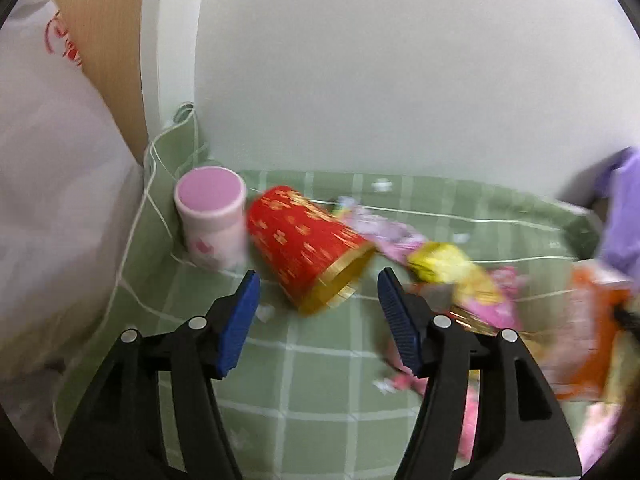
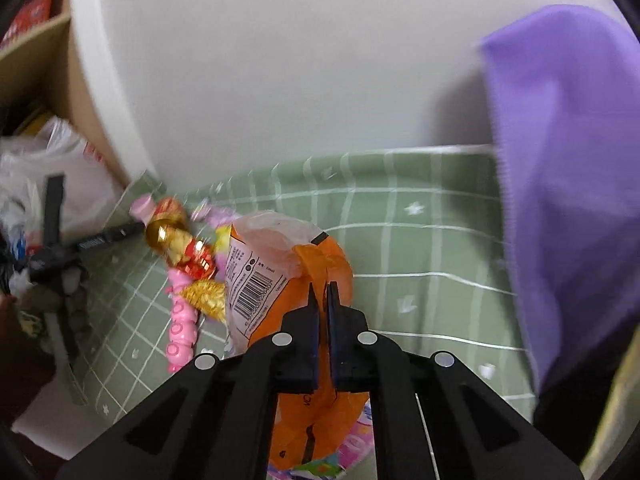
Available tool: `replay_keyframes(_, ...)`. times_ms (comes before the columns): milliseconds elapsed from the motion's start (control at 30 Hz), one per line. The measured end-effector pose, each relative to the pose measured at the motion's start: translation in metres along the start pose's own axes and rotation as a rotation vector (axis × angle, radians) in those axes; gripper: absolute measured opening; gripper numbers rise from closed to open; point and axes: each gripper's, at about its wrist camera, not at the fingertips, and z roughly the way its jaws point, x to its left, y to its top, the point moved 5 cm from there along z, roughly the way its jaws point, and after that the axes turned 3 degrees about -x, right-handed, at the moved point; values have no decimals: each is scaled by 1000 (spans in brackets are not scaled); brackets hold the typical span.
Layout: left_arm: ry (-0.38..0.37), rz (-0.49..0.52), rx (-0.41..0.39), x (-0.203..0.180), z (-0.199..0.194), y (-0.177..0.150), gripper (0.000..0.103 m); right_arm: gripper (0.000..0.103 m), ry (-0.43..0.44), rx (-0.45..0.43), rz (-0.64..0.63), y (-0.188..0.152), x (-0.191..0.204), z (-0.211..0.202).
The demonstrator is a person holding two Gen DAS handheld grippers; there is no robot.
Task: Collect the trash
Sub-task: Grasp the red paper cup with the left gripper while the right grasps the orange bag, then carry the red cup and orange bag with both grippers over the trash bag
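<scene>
A red paper cup [image 1: 304, 244] with gold print lies on its side on the green checked tablecloth [image 1: 312, 380]. My left gripper [image 1: 318, 280] stands open just short of the cup's gold rim, and its blue pads [image 1: 240, 320] touch nothing. Right of the cup lies a heap of wrappers: a yellow one [image 1: 440, 262] and pink ones [image 1: 496, 304]. My right gripper [image 2: 322, 296] is shut on an orange snack bag [image 2: 280, 280] with a barcode, pinching its crumpled top. The same orange snack bag [image 1: 592, 340] shows blurred at the right edge of the left wrist view.
A pink round canister [image 1: 210, 220] stands upright left of the cup, near the white wall [image 1: 400, 80]. A white plastic bag [image 1: 52, 200] hangs off the table's left side. A purple sheet [image 2: 560, 160] hangs at the right. A pink strip of packets [image 2: 182, 320] lies beside gold tinsel [image 2: 206, 296].
</scene>
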Motion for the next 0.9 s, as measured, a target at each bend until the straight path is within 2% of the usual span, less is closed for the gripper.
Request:
replay_keyframes(33,19,-4,14,2,8,2,55,6,-12,-8,-1,1,-4,-6)
replay_keyframes(100,48,-36,58,8,24,4,34,6,-41,-17,-10,1,-12,-17)
replay_keyframes(133,63,-52,70,12,28,3,29,6,-54,-15,-13,0,-15,-19)
replay_keyframes(200,69,-91,67,17,28,5,10,6,-73,-9,-2,-6,-26,-24)
replay_keyframes(267,65,-99,40,17,17,9,4,6,-77,1,21,-12,-35,-27)
replay_keyframes(400,13,-71,-13,5,-21,17,3,6,-66,11,52,-19,-38,-29)
replay_keyframes(567,-93,-7,-86,-32,-80,31,3,6,-69,-28,52,-14,-34,-45)
replay_keyframes(700,-170,100,-142,-84,-117,43,3,6,-100,-102,47,3,-37,-76)
replay_keyframes(900,-377,211,-216,-181,-159,65,3,6,-220,-256,38,34,-63,-151)
